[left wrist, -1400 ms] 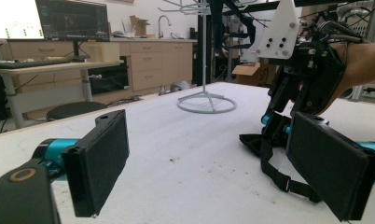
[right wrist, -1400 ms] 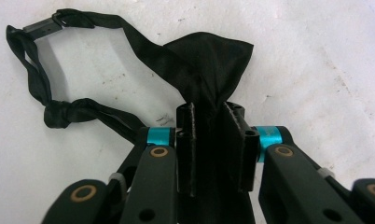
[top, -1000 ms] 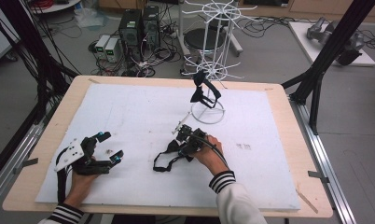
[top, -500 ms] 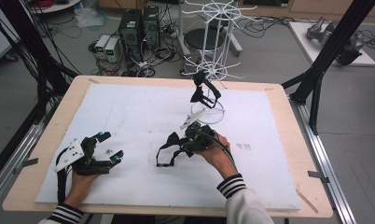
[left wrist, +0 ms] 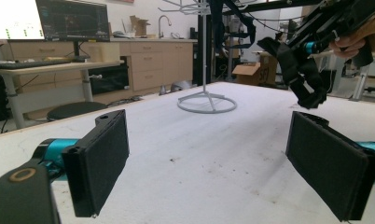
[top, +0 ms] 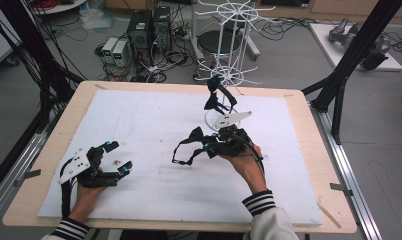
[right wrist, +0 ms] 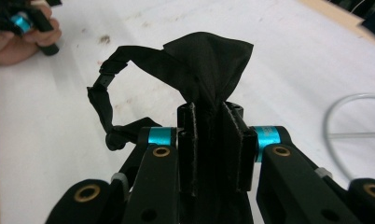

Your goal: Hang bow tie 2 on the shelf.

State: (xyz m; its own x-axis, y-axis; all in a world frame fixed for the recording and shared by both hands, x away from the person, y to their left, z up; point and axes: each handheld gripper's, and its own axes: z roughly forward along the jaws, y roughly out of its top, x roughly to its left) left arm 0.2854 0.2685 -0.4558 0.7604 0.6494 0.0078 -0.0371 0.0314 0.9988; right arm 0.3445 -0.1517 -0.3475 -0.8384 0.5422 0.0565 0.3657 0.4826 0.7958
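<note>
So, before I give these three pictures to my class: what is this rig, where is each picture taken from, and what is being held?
A person sits at a wooden table covered by a white sheet and works with a hand-held gripper in each hand: a tool with two black padded jaws.

The high view looks down from above the person. The left hand-held gripper rests on the sheet with its jaws wide apart and nothing between them. The right hand-held gripper is shut on a black fabric pouch with a strap, held up off the sheet.

The other two pictures come from small cameras riding on the grippers, looking along the jaws. The right gripper view shows the pouch pinched between the pads.

At the far side stands a white wire rack, with another black strapped item hanging on it.
</note>
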